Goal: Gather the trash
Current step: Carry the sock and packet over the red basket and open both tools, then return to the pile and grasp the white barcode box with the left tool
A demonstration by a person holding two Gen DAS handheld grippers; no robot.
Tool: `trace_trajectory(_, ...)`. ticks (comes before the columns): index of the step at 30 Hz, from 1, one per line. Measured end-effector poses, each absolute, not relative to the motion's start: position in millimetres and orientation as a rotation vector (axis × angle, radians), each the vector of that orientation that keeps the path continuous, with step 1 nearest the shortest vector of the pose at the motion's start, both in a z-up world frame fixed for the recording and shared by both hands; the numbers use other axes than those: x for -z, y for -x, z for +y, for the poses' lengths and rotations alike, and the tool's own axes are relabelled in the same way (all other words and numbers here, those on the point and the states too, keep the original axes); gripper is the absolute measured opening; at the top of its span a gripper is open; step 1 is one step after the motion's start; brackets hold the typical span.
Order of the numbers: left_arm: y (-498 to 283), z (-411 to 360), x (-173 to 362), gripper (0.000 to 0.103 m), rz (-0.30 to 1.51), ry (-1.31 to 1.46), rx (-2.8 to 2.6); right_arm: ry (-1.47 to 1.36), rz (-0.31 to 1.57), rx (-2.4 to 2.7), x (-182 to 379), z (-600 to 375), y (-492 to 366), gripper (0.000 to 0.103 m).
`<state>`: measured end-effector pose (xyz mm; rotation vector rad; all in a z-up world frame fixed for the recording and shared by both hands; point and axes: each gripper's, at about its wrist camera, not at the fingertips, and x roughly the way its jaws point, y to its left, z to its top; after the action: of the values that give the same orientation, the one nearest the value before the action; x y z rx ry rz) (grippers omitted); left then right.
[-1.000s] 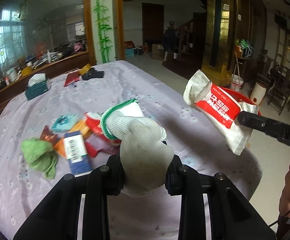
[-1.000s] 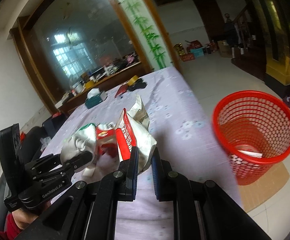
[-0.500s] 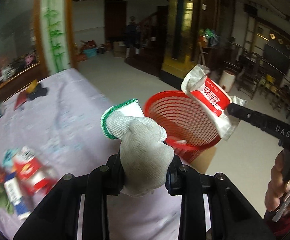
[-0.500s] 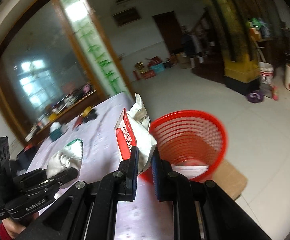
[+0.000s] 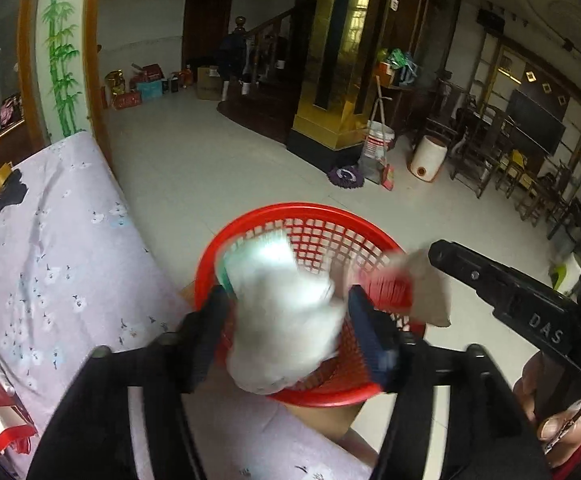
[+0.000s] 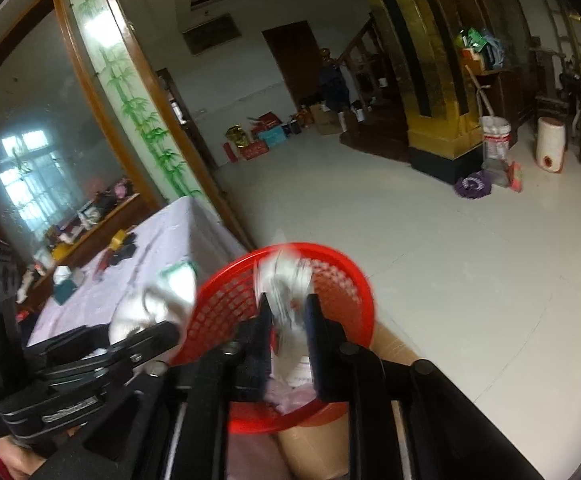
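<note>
At the left of the left wrist view lies the bench (image 5: 50, 264), which filled the frame a second ago. At the centre, the left tool (image 5: 286, 320) has carried the white glove (image 5: 286, 312) over the red basket (image 5: 250, 232); its jaws are opening, and the blurred glove between them looks released. At right, the right tool (image 6: 288, 320) is also opening, the red-and-white wrapper (image 6: 286, 280) slipping into the basket. I judge two pieces are nearly collected.

One red basket (image 5: 250, 224), one glove (image 5: 286, 320), perhaps one wrapper (image 5: 406, 288).
</note>
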<state>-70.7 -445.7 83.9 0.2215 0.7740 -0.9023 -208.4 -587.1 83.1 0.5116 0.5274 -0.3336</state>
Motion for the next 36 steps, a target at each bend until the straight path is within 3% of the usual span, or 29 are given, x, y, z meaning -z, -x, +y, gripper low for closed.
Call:
trace_trajectory(1,68,-445,-85,0.062,0.776,-0.220,0.897,-0.516,0.520,0.328,-83,-588,210,0.037)
trace_trajectory(9,70,-406,-97,0.062,0.757,-0.172,0.854,-0.490,0.491,0.294,-96,-577,220,0.038)
trace_trajectory(14,82,-367,-106,0.062,0.749,-0.142,0.813,-0.471,0.489,0.257,-100,-556,224,0.047)
trace_trajectory(26,107,-224,-110,0.067,0.704,-0.089,0.615,-0.375,0.538,0.087,-108,-458,195,0.052)
trace_trajectory(36,79,-99,-84,0.068,0.748,0.011,0.335,-0.296,0.596,-0.057,-102,-379,157,0.056)
